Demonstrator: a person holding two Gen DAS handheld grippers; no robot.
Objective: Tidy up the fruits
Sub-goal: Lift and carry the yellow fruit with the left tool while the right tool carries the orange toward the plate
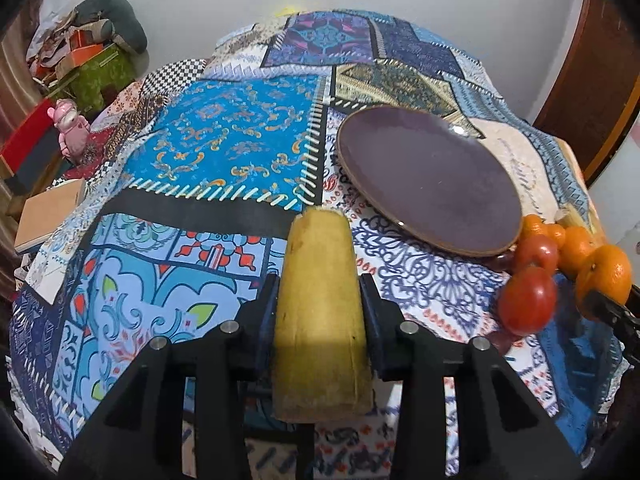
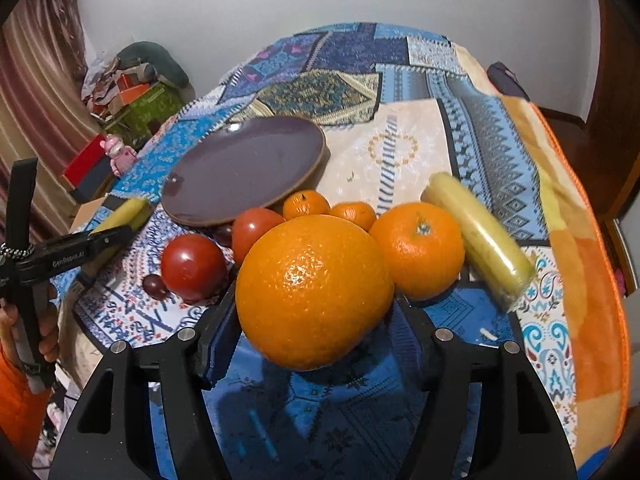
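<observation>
While the left gripper (image 1: 320, 308) clamps a banana piece (image 1: 320, 312), only the right wrist view shows the right gripper (image 2: 316, 312) closed around a large orange (image 2: 314, 292), second banana (image 2: 478, 238) at right.

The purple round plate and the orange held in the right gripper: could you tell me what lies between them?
A red tomato and two small mandarins, in the right wrist view.

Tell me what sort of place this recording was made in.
Probably a room in a home, likely a bedroom or spare room: a patchwork-print blanket covers the work surface, boxes and a pillow are heaped in the corner, and a curtain hangs at the left.
</observation>
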